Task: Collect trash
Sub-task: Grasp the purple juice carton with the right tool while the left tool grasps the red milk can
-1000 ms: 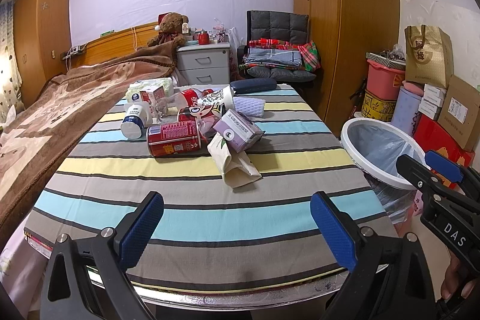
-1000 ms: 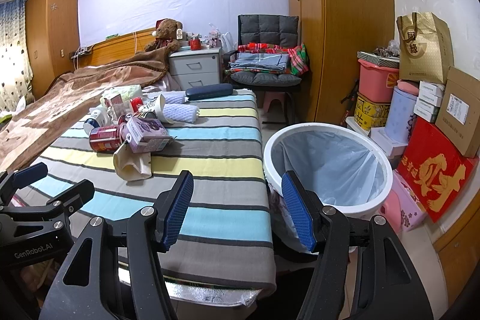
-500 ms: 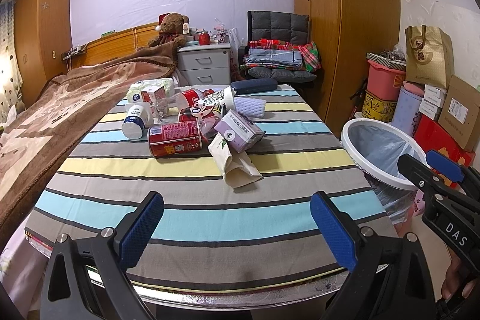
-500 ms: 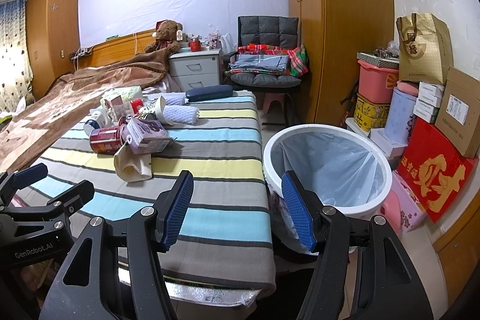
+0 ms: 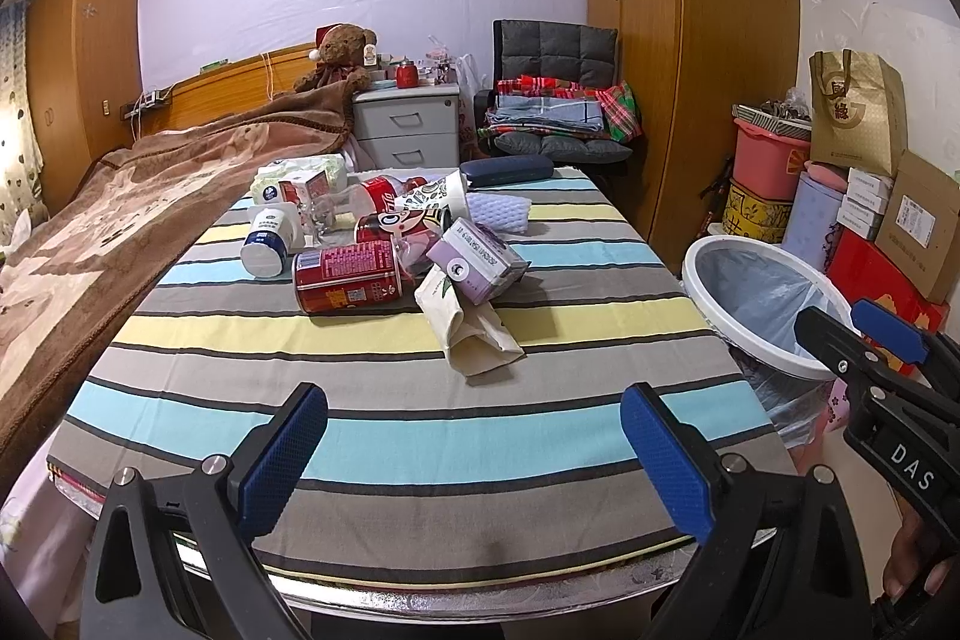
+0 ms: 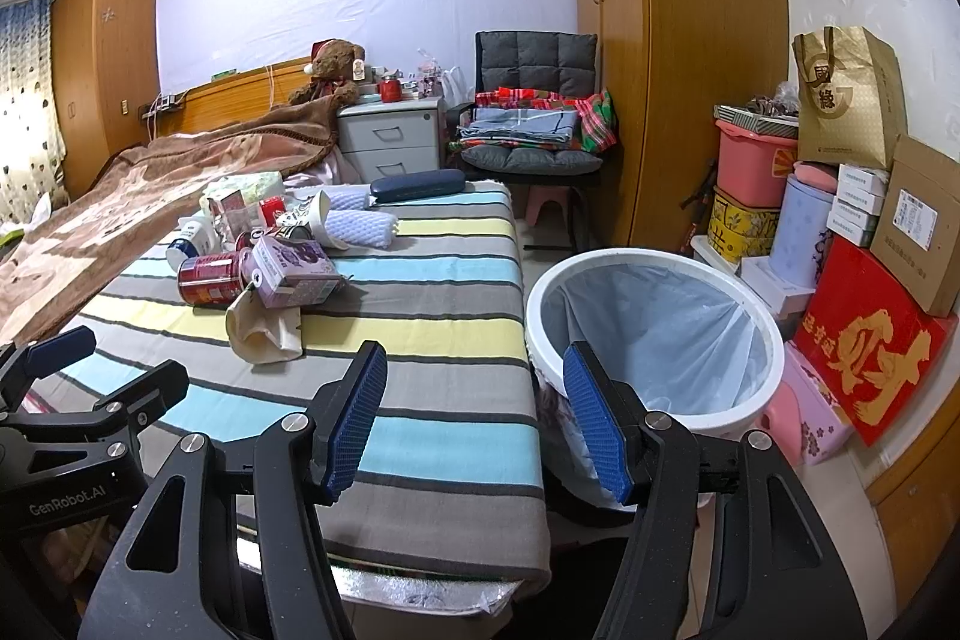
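Observation:
A heap of trash lies mid-table on the striped cloth: a red can point(image 5: 347, 275) on its side, a purple carton point(image 5: 477, 267), a crumpled beige paper bag point(image 5: 468, 322), a white bottle point(image 5: 268, 238) and a patterned paper cup point(image 5: 433, 201). The can point(image 6: 211, 277), carton point(image 6: 294, 271) and bag point(image 6: 264, 325) also show in the right wrist view. A white bin point(image 6: 654, 334) with a clear liner stands right of the table. My left gripper point(image 5: 474, 454) is open and empty over the table's near edge. My right gripper point(image 6: 477, 421) is open and empty, between table corner and bin.
A dark blue case point(image 5: 507, 170) and purple foam pads point(image 5: 498, 212) lie at the table's far end. A bed with a brown blanket point(image 5: 108, 208) runs along the left. Boxes, a pink bucket and a red gift box point(image 6: 870, 346) crowd the right wall beyond the bin.

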Tool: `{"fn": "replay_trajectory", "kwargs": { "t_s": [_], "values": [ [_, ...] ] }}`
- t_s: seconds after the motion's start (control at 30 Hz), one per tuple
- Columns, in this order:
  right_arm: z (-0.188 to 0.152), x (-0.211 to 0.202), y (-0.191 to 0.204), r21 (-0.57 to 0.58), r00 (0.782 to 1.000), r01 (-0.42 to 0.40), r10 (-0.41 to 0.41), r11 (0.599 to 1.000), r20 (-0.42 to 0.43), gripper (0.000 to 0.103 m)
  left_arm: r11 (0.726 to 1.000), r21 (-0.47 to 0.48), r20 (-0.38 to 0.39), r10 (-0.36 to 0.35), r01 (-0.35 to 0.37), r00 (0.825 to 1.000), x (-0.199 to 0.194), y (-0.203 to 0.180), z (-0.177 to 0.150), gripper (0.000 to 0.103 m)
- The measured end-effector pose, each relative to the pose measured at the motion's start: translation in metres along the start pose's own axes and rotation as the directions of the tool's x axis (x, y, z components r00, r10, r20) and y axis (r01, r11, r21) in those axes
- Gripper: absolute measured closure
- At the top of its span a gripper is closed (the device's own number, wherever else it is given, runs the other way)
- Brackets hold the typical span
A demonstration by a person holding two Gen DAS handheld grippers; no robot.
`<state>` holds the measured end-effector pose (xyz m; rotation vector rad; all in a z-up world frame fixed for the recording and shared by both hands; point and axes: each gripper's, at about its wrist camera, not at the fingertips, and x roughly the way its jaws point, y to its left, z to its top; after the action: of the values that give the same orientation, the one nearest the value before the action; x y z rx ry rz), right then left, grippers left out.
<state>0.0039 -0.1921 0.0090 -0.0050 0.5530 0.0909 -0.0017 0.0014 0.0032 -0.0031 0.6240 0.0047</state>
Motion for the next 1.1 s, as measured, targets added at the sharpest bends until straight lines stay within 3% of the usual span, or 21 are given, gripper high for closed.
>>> {"fn": "replay_trajectory", "kwargs": {
  "t_s": [0.27, 0.73, 1.1],
  "values": [
    [0.004, 0.012, 0.004, -0.007, 1.0, -0.027, 0.027, 1.0, -0.008, 0.04, 1.0, -0.027, -0.026, -0.002, 0.002, 1.0, 0.014, 0.02, 0.003, 0.003],
    [0.026, 0.061, 0.041, -0.036, 0.987, -0.154, 0.152, 0.987, -0.059, 0.04, 0.993, -0.08, -0.085, 0.083, -0.09, 0.993, 0.063, 0.097, 0.026, 0.003],
    [0.053, 0.106, 0.079, 0.022, 0.954, -0.273, 0.274, 0.962, -0.125, 0.04, 0.999, -0.025, -0.082, 0.036, -0.038, 0.996, 0.105, 0.135, 0.058, 0.003]
  ]
}}
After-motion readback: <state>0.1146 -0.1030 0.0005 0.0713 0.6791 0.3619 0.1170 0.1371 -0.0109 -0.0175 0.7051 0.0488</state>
